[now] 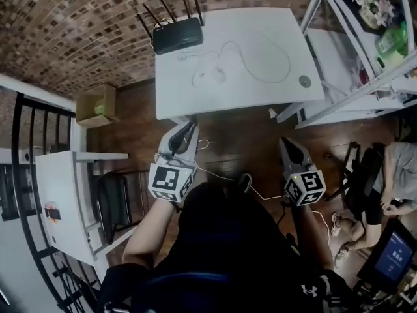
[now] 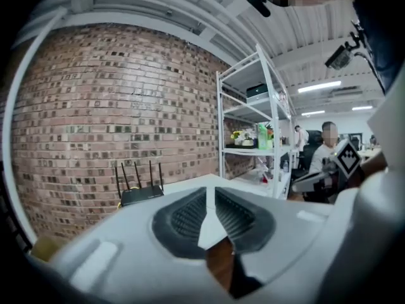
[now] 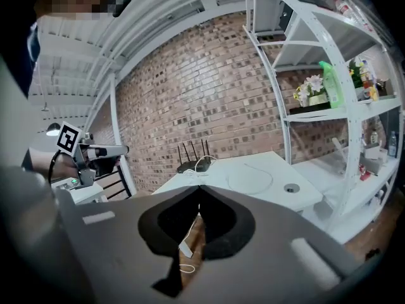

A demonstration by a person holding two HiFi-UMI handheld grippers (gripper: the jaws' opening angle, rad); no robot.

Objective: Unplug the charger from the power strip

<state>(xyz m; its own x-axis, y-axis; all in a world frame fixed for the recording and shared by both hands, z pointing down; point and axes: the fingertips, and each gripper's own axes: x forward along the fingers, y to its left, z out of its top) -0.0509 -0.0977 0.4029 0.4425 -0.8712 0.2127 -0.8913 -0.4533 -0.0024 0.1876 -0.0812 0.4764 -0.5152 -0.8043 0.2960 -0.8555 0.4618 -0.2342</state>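
The left hand-held gripper [image 1: 187, 129] is hanging slightly parted and empty, the right hand-held gripper [image 1: 288, 147] closed on nothing. Up-frame, the white cable [image 1: 212, 75] (likely the charger's; no power strip is showing) is lying on the surface [image 1: 280, 25] beside the router [image 1: 177, 36], seemingly nearer the left.

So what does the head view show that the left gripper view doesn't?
Only the head view: the white cable looped on the white table, the cardboard box, and the marker cube on the left gripper. Only the left gripper view: ceiling lights and its ribbed pads, slightly apart. Both: the black router, that table and the brick wall.
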